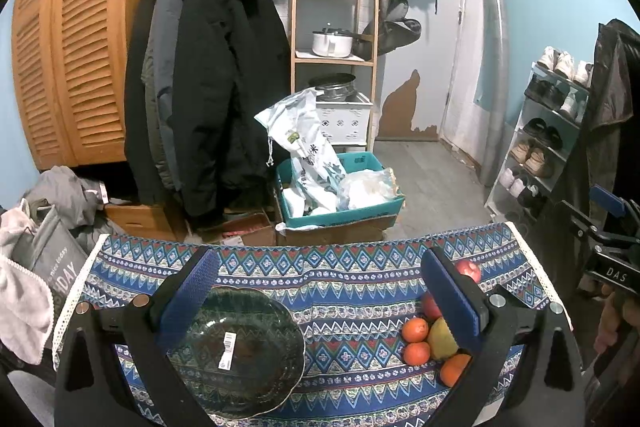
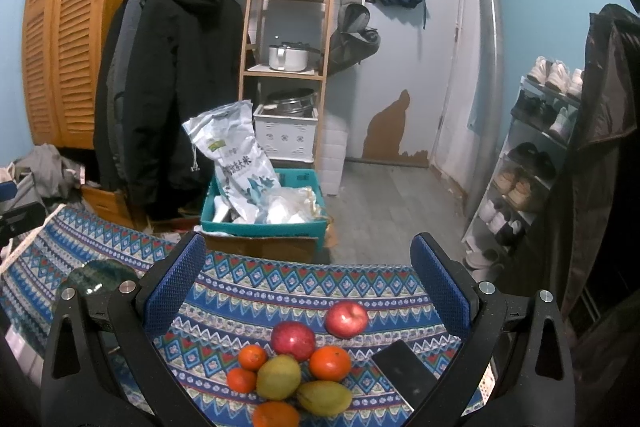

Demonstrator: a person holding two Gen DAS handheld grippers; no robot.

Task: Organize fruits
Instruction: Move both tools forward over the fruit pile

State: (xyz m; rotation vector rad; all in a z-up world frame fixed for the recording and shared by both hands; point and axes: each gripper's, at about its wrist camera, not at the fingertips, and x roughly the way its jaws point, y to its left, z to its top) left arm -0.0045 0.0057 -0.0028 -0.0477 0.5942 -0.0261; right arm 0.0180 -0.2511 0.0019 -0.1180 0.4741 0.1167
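Fruits clustered in the lower centre of the right wrist view, on the patterned cloth (image 2: 280,291) covering the counter: two red apples, one (image 2: 346,319) toward the upper right of the cluster and one (image 2: 293,340) just beside it lower left; four oranges, among them a larger one (image 2: 330,363) right of centre and one (image 2: 276,414) cut by the bottom edge; two green-yellow mangoes, one (image 2: 279,376) in the middle and one (image 2: 325,397) lower right, touching or nearly touching neighbours. Dark phone (image 2: 404,373) lying flat just right of the fruit. Right claw (image 2: 308,283) wide open, blue pads spread to either side of the pile, gripping nothing. Dark green glass plate (image 1: 240,347) in the lower left of the left wrist view, empty except for a white barcode sticker (image 1: 227,351), well apart from the fruit at lower right there. Left claw (image 1: 320,297) likewise open and empty, left pad over the plate's near rim, right pad partly hiding the fruit. In the upper half of both views: dark coats (image 2: 172,87) on a rail, a wooden shelf (image 2: 288,27) with pots, a teal crate (image 2: 262,215) with bags on the floor.
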